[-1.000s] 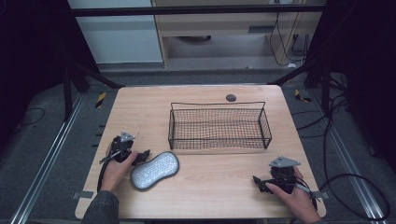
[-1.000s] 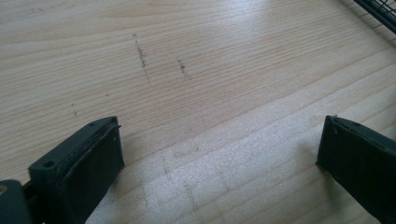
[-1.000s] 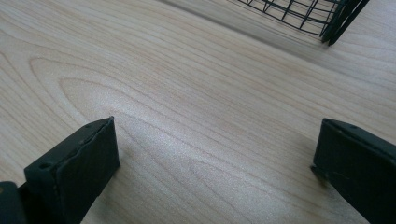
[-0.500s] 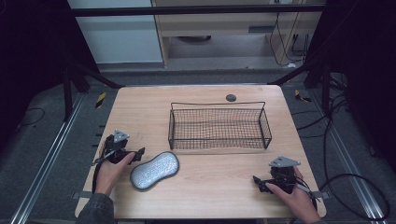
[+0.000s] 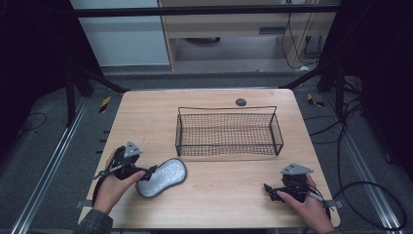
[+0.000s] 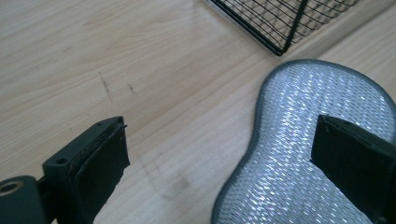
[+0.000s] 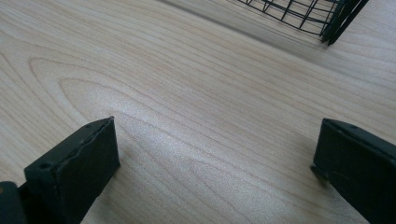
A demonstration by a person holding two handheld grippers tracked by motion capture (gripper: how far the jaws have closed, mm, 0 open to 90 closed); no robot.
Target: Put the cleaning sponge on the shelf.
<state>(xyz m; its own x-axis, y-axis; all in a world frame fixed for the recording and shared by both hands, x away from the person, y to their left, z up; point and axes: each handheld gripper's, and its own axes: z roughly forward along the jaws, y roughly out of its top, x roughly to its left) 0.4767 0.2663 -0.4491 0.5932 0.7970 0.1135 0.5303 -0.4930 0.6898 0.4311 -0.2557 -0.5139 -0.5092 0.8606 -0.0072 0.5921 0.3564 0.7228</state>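
**Left gripper over the pad's edge, right gripper low on bare wood**

The left gripper (image 5: 146, 171) stands wide, one jaw above the silver mesh pad (image 5: 163, 177), the other over bare table (image 5: 146, 122). In the left gripper view that jaw hides part of the pad and the frame cuts off its near end. Touch cannot be told. The right gripper (image 5: 270, 187), wide too, rests near the right edge. The wire basket (image 5: 227, 130) sits far, middle.

A silver mesh insole (image 5: 162, 177) lies flat near the table's front-left edge, beside the empty black wire basket (image 5: 228, 130).
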